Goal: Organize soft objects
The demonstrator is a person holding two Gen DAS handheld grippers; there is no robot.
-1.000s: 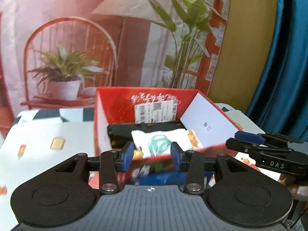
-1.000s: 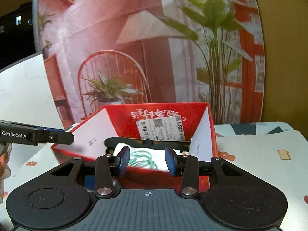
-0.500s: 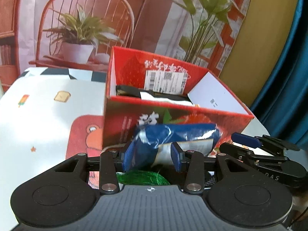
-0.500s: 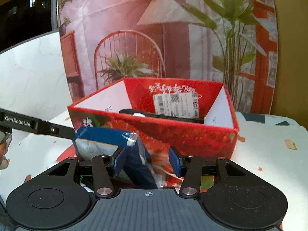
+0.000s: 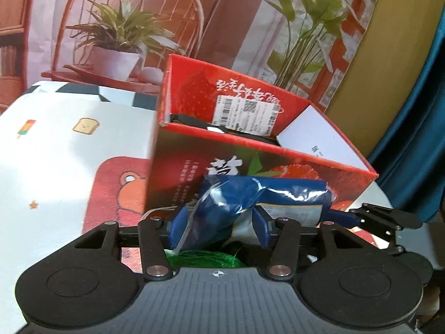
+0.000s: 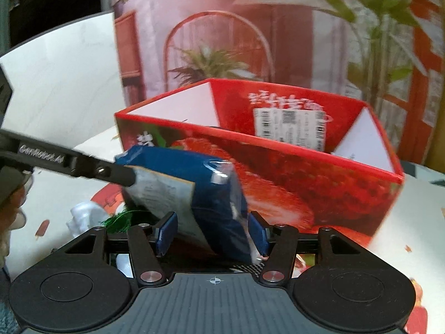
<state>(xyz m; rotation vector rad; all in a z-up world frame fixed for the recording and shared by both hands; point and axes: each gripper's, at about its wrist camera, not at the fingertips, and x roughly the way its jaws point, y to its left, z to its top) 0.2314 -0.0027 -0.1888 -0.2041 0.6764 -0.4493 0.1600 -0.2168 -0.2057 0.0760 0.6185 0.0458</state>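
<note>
**Both grippers opening around a blue packet in front of the red box**

Currently, the blue packet is seen lying low in front of the red box, outside it, above a tuft of green mesh. The left gripper is pointed downward and forward, toward the near wall of the box, with the left end of the packet between its blue pads. Its jaws are opening; the crumpled film appears to brush the left pad, though a firm press cannot be confirmed.

From the right wrist view, the right gripper is angled downward likewise, and the packet is seen tilted, its lower end set between the pads. These jaws are opening too, and a small gap shows beside the left pad.

Each gripper is glimpsed in the other's view: the right one as a black linkage at the right edge, the left one as a black finger reaching in from the left, its tip at the packet's upper corner.

Inside the box only a dark item and a white label can be made out; the rest is hidden by the near wall. The white object beside the mesh is blurred and cannot be identified. The patterned tablecloth is cut off by the gripper bodies.
</note>
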